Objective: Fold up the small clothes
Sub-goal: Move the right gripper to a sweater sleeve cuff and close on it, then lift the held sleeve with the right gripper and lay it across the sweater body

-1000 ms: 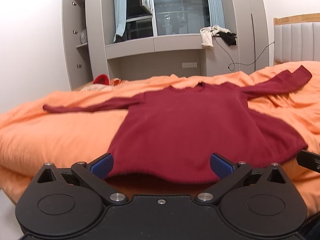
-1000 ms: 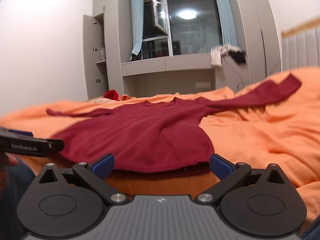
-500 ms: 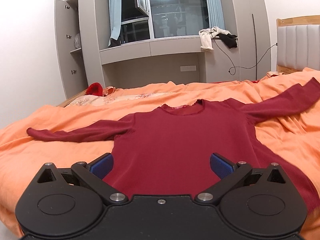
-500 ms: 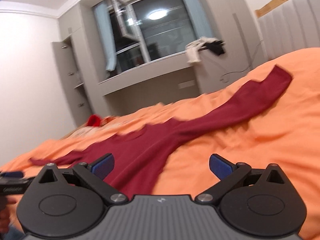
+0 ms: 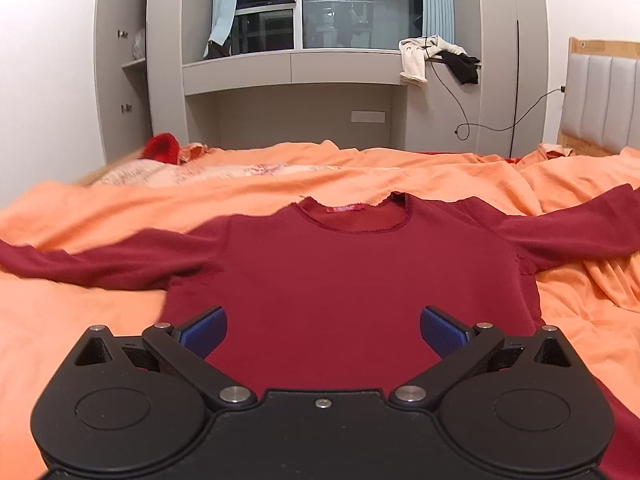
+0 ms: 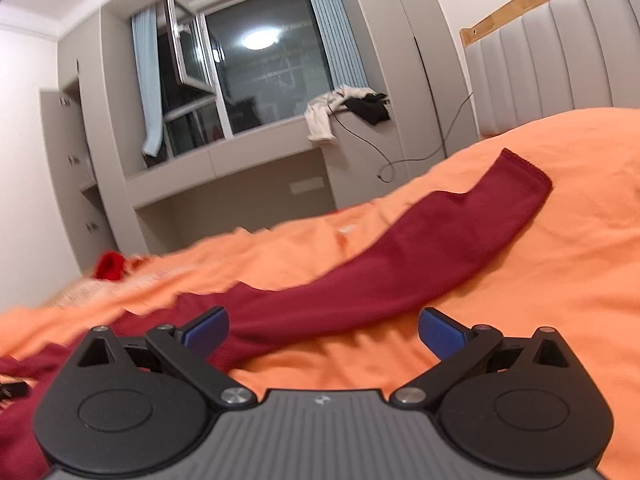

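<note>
Hidden: my left gripper (image 5: 323, 330) covers the hem of the dark red sweater (image 5: 360, 272); both cuffs run off that view's edges.
Blurred: the far bedding in my right view.
Sweater: flat, front up, sleeves spread on the orange bedspread (image 5: 80, 320).
Grippers: both released, jaws wide; my right gripper (image 6: 323, 330) hovers by the right sleeve (image 6: 440, 240).
Room: grey window cabinets (image 5: 288, 68), padded headboard (image 6: 552, 56).

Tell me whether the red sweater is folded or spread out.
Spread out: the sweater lies flat on the bed, both sleeves stretched sideways.
</note>
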{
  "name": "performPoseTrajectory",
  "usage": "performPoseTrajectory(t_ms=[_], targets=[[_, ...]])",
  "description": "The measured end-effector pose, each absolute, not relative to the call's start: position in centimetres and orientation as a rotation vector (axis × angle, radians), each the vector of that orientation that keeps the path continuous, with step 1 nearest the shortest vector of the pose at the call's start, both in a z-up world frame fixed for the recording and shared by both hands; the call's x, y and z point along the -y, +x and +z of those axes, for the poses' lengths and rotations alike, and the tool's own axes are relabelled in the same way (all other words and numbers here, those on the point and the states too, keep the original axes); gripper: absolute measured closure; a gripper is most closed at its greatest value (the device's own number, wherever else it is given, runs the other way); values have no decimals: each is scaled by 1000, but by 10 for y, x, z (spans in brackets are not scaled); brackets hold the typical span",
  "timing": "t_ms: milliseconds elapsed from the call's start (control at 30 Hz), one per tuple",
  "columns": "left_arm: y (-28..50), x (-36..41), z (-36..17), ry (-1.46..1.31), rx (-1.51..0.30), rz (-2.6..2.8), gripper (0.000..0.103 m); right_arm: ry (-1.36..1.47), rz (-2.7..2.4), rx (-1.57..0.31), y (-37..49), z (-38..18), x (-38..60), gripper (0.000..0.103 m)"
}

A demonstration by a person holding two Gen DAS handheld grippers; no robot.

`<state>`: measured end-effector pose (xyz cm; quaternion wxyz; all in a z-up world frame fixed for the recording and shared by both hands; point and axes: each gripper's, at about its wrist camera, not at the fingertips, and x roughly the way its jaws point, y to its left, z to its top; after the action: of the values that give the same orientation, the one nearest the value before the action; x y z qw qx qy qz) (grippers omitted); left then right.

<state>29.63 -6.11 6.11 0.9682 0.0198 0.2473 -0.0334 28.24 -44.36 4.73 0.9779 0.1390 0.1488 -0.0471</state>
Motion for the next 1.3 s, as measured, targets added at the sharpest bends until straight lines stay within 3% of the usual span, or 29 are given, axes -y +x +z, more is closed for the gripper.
performPoseTrajectory(t_ms=[200, 500, 700, 933, 1033, 1300], targets=[[298, 52, 39, 55, -518, -43, 0, 205, -274, -269, 297, 38, 467, 0], [311, 35, 29, 35, -562, 13, 0, 451, -407, -233, 345, 26, 542, 2], [317, 28, 27, 21, -577, 31, 0, 531, -504, -181, 369, 15, 583, 26], [324, 16, 25, 9, -586, 101, 0, 684, -534, -140, 384, 0, 617, 83], [326, 11, 23, -7, -605, 113, 0, 719, -523, -124, 389, -3, 624, 98], [326, 7, 26, -15, -601, 99, 0, 678, -481, -81, 388, 8, 615, 99]])
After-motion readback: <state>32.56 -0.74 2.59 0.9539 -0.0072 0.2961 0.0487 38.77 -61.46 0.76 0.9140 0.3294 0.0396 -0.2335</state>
